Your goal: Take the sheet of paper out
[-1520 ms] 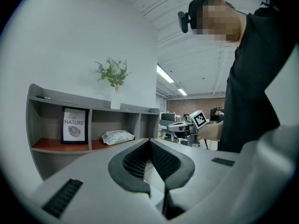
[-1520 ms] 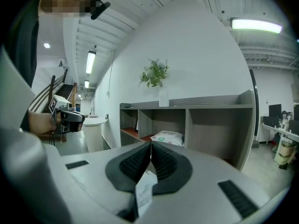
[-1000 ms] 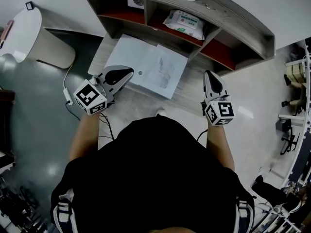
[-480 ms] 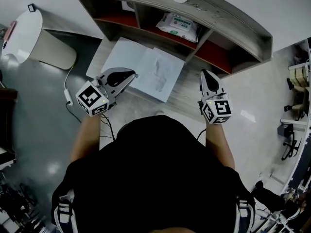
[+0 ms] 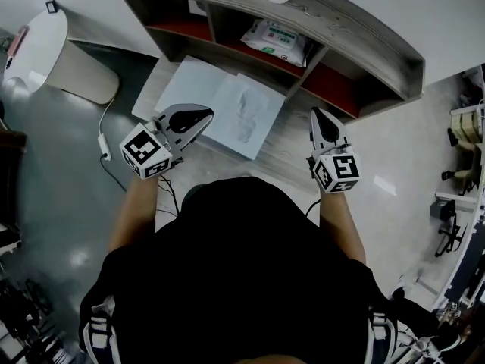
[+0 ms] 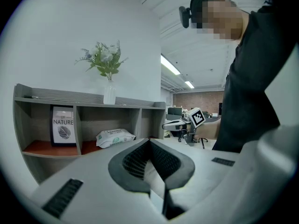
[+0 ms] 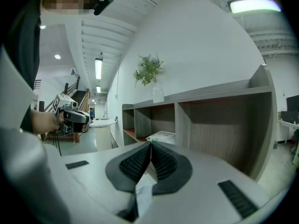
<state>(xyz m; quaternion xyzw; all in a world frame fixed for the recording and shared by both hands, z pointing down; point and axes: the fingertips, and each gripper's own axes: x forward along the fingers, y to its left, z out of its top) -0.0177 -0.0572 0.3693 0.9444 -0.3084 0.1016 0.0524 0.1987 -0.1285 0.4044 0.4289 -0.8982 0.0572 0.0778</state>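
Note:
Two white sheets of paper (image 5: 227, 101) lie on the wooden desk (image 5: 292, 146) in front of the shelf unit (image 5: 341, 32); the right sheet carries a faint drawing. My left gripper (image 5: 206, 115) is shut and empty, its tip over the near edge of the paper. In the left gripper view its jaws (image 6: 149, 141) meet with nothing between them, and the paper is hidden below. My right gripper (image 5: 316, 114) hovers over bare desk to the right of the paper. It looks shut and empty in its own view (image 7: 150, 144).
The shelf holds a packet of wipes (image 5: 275, 38), a framed print (image 6: 62, 130) and, on top, a vase with a plant (image 6: 107, 73). A white round-topped bin (image 5: 45, 51) and a cable (image 5: 106, 146) are on the floor at left. Office chairs (image 5: 458, 120) stand at right.
Both grippers drifted a little across the desk, still shut. The left tip sits slightly farther over the paper's near edge. The paper has not moved.

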